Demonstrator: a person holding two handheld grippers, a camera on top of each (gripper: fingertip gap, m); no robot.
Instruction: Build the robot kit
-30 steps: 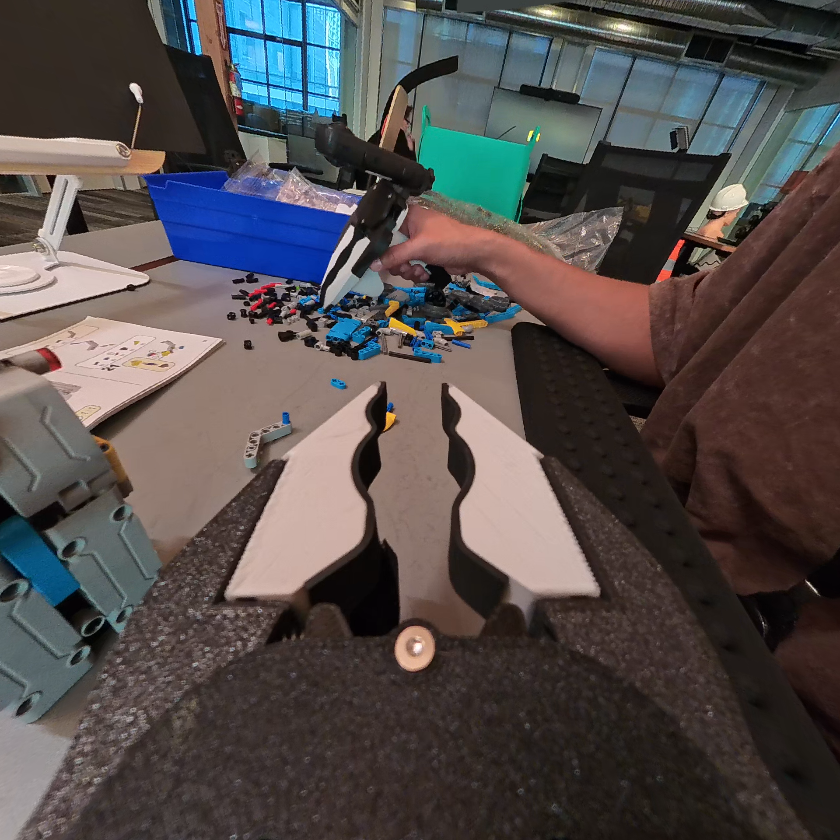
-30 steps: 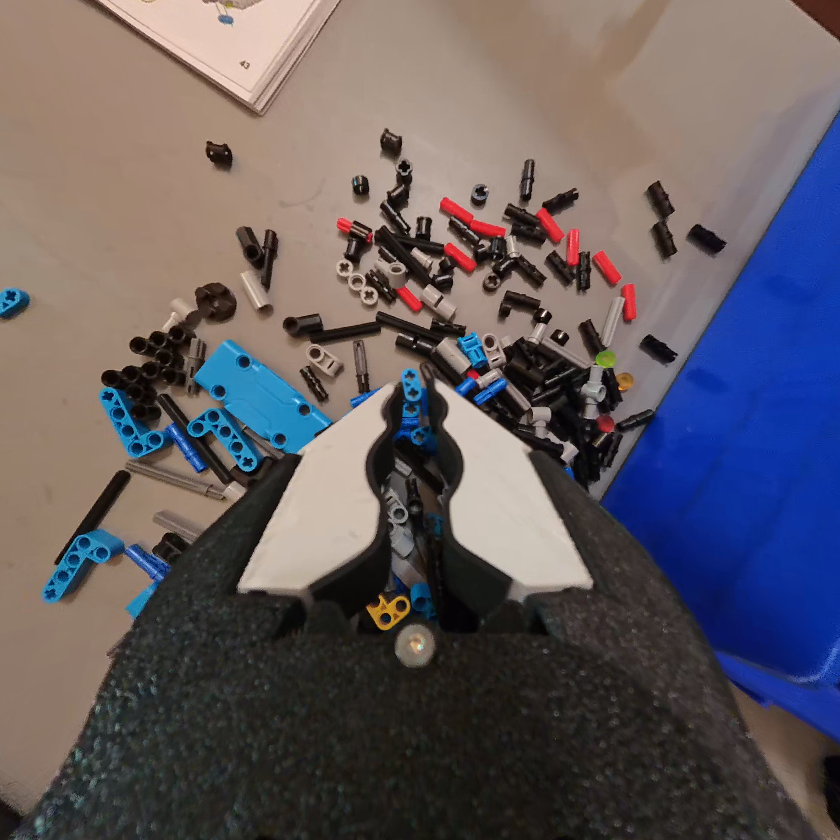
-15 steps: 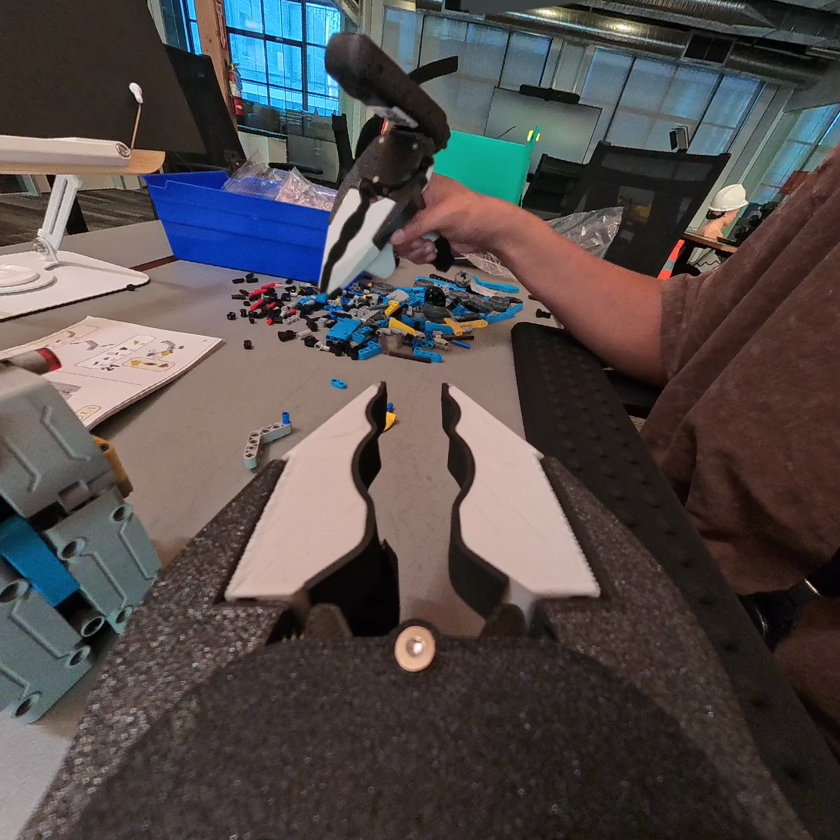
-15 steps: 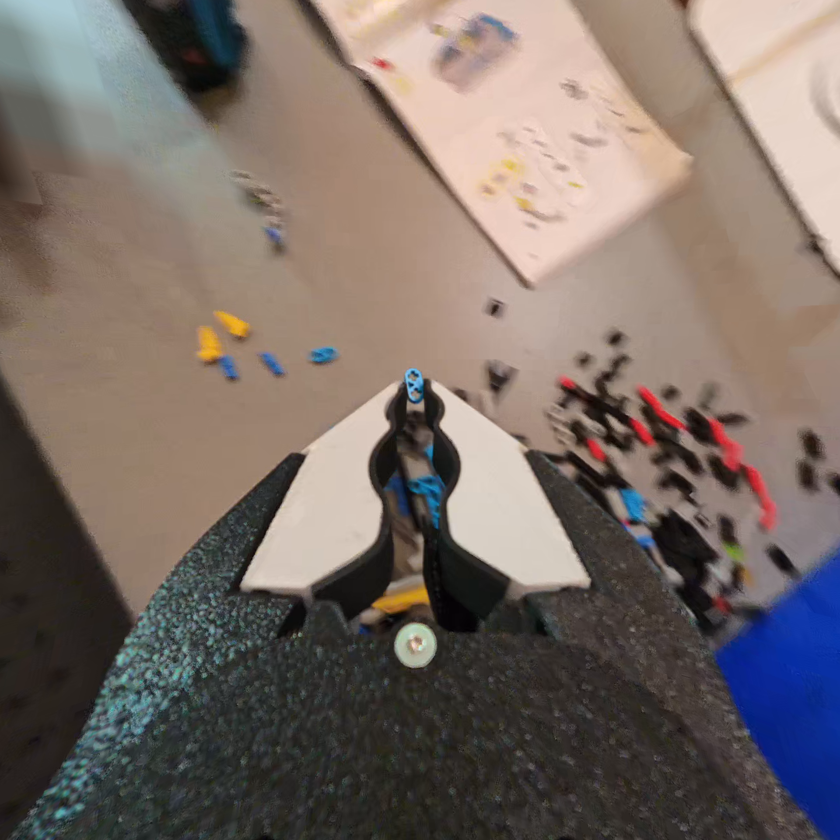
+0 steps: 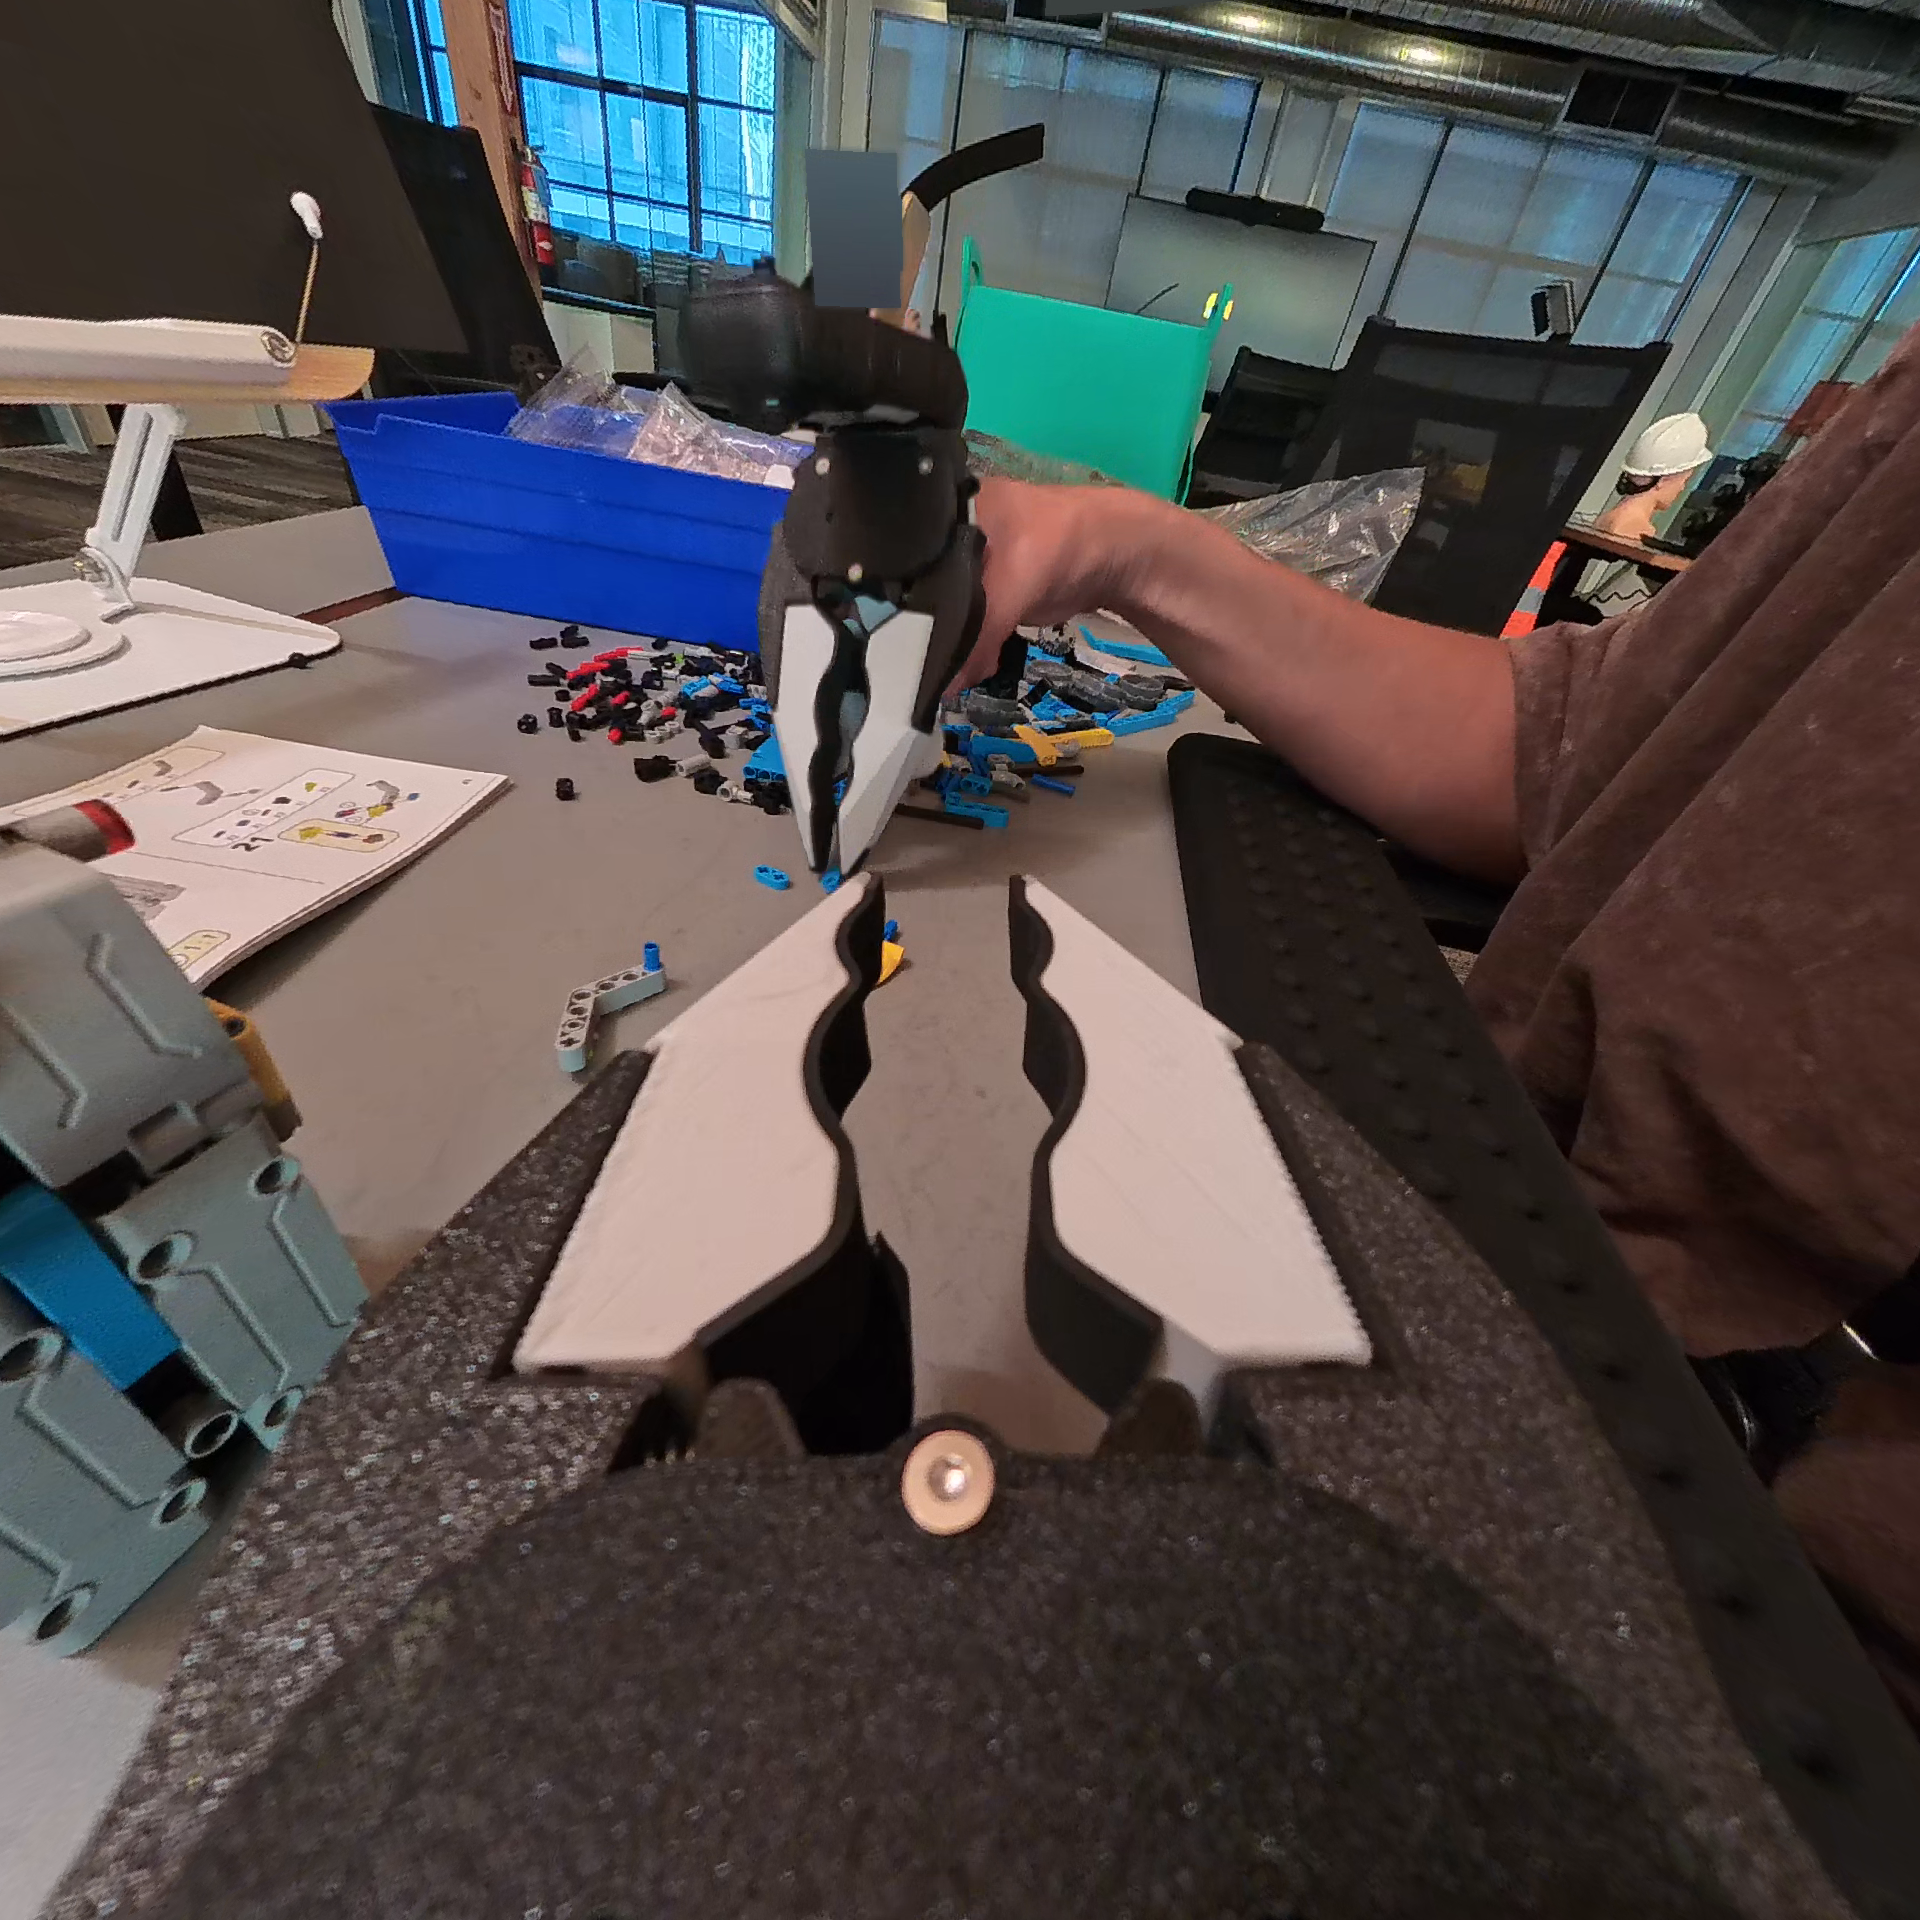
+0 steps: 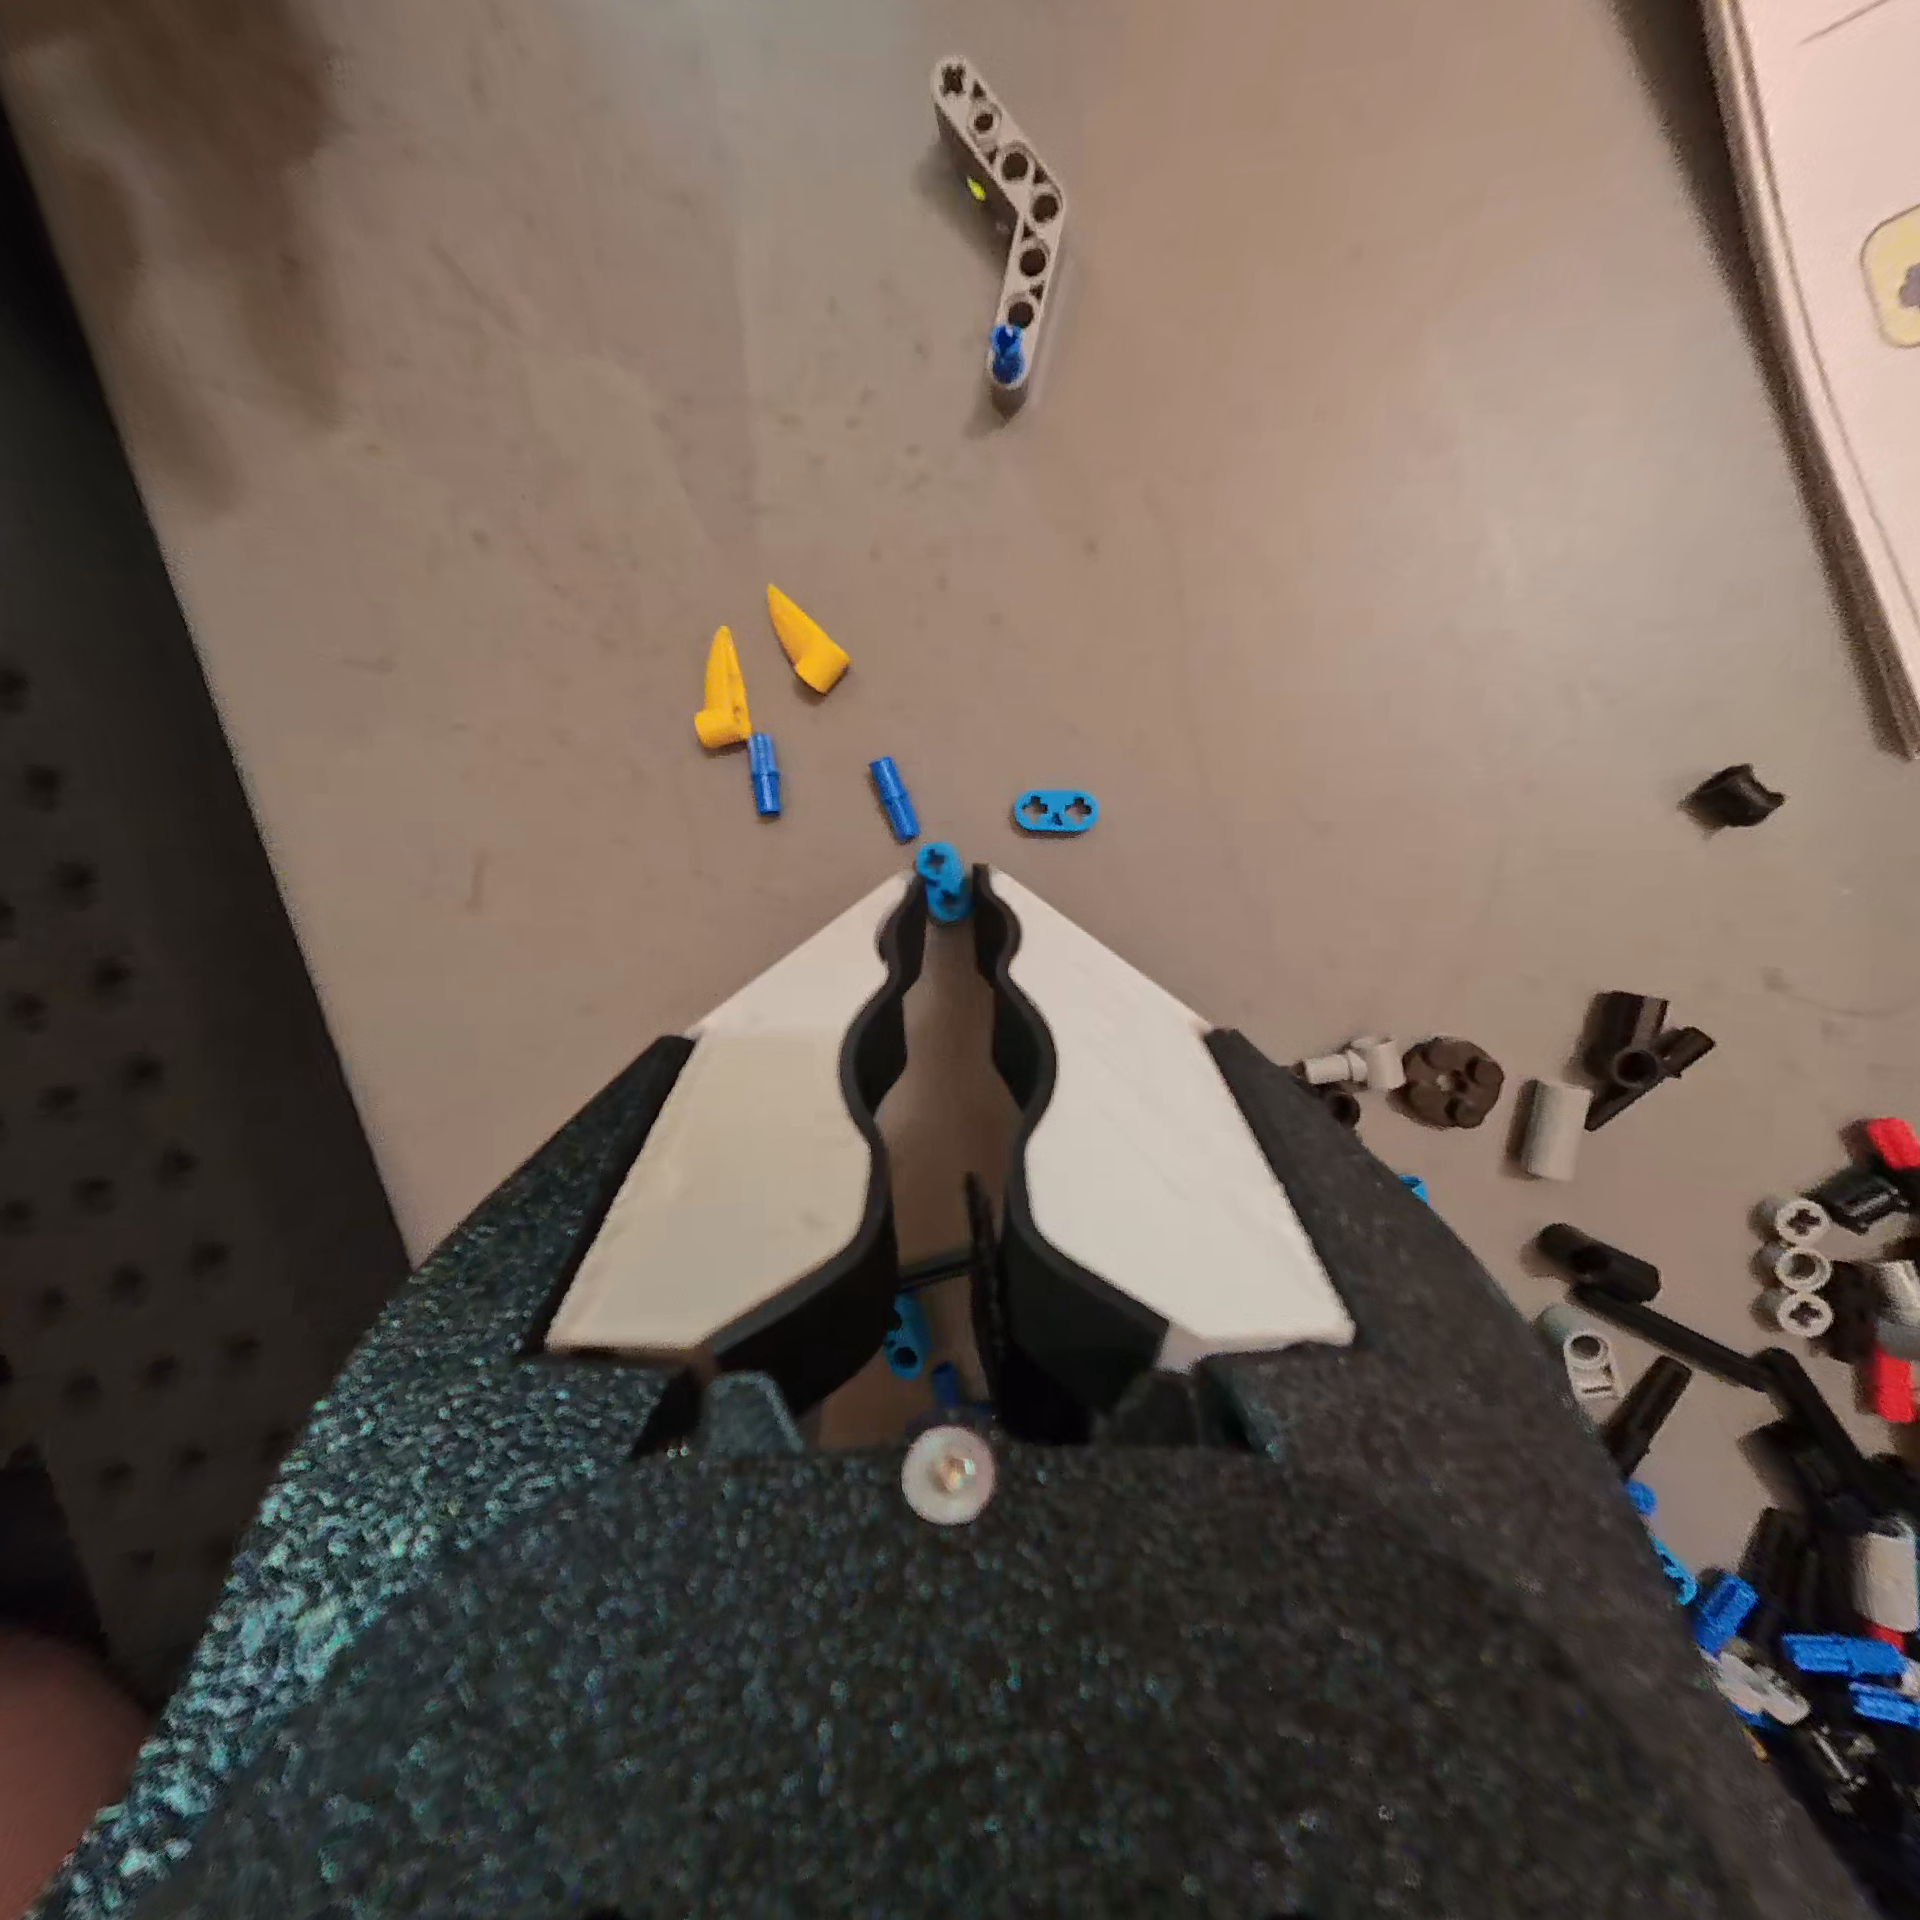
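1. Right gripper [image 6: 948, 883], middle of the right wrist view: nearly closed, tips pinching a small blue two-hole piece [image 6: 943, 881], with the piece poking out past the tips
2. Tips pointing down, very low over the grey table [image 6: 1351, 623]; touching it or not, hard to tell
3. Just above the tips in that view: two blue pins [image 6: 766, 773] [image 6: 895, 798] and a flat blue two-hole link [image 6: 1058, 811], all lying apart from each other
4. A bit higher: two yellow claw pieces [image 6: 721, 681] [image 6: 805, 641] side by side
5. Near the top: a grey bent beam [image 6: 1006, 218] with a blue pin [image 6: 1004, 351] stuck in its lower end
6. Lower right: a big pile of black, grey, red and blue pieces [image 6: 1818, 1351]
7. Left gripper [image 5: 942, 885], middle of the left wrist view: wide open, holding nothing, low over the table, tips close to the right gripper's tips
8. Left edge of that view: a grey and blue block model [image 5: 135, 1247]; above it, an open instruction booklet [image 5: 270, 821]
9. Farther back: a blue bin [image 5: 561, 520]; on the right, a black mat [image 5: 1403, 1039]
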